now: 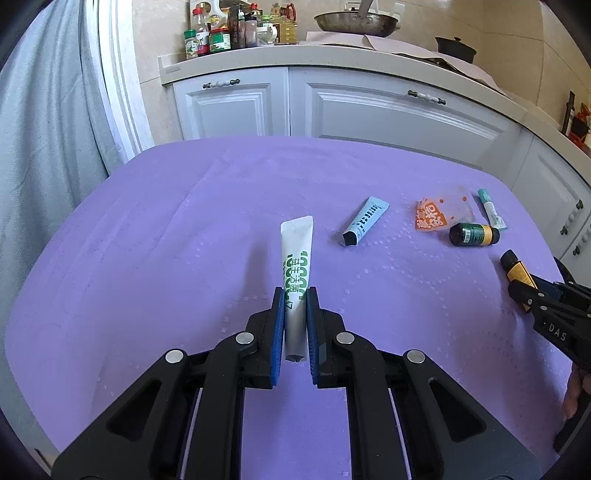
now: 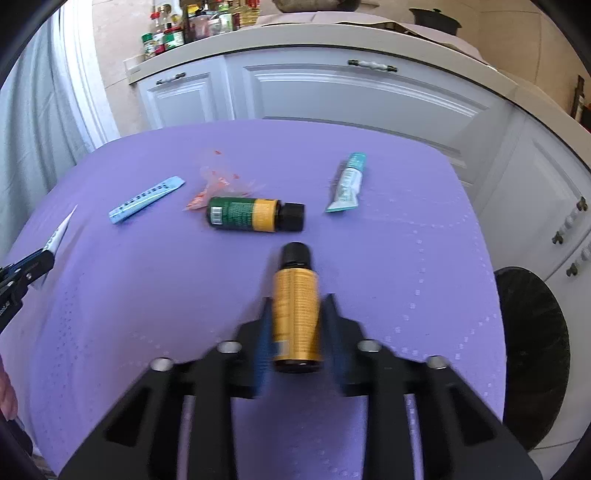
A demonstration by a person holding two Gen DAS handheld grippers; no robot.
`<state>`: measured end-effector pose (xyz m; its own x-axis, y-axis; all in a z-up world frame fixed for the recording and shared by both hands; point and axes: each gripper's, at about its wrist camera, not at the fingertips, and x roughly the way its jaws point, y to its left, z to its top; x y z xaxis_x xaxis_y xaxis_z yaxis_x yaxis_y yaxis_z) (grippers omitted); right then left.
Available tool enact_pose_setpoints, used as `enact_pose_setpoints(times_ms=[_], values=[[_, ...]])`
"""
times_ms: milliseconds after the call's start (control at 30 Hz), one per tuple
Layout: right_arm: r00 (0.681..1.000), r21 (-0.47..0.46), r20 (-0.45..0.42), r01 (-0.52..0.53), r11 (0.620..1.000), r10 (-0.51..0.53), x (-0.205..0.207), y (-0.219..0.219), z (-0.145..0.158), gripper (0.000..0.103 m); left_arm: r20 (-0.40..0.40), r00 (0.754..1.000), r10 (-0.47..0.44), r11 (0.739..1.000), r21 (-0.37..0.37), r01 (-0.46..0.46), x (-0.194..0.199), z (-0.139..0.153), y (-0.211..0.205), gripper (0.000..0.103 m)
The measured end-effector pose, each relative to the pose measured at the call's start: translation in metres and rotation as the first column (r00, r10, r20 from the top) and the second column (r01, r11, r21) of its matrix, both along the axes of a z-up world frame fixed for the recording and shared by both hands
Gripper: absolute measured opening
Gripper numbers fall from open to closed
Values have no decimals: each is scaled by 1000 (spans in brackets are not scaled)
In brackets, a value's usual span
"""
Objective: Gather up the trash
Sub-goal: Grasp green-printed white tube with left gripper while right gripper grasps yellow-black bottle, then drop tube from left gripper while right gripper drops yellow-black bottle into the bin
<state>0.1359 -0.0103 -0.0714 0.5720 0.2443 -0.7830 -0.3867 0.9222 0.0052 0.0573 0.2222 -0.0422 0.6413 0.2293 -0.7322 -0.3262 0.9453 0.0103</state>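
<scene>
My left gripper is shut on a white tube with green lettering, held above the purple tablecloth. My right gripper is shut on a yellow bottle with a black cap, also lifted; it shows at the right of the left wrist view. On the cloth lie a light blue tube, an orange clear wrapper, a green and yellow bottle on its side, and a teal and white tube.
White kitchen cabinets and a counter with jars, bottles and a pan stand behind the table. A black round bin sits on the floor at the table's right side. A grey curtain hangs at left.
</scene>
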Motion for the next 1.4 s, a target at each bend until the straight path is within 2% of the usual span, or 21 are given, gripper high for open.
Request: enact_pose_setpoints(times_ms=[267, 633, 833, 1000, 1200, 1400], values=[[996, 27, 90, 19, 999, -21, -21, -18, 18, 25, 30, 999, -30, 999, -10, 31, -4, 9, -18, 11], [968, 56, 187, 158, 986, -166, -35, -88, 47, 25, 84, 980, -178, 982, -56, 183, 11, 27, -91, 11], [935, 69, 208, 278, 958, -286, -39, -146, 49, 25, 115, 950, -290, 953, -53, 298, 26, 36, -151, 11], [900, 76, 211, 375, 924, -382, -41, -195, 44, 25, 129, 913, -387, 917, -51, 396, 40, 38, -205, 11], [867, 78, 211, 446, 892, -452, -42, -238, 37, 25, 126, 871, -474, 877, -27, 481, 55, 31, -263, 11], [851, 74, 205, 479, 875, -484, -38, -263, 28, 25, 93, 847, -523, 850, -10, 527, 69, 18, -308, 11]])
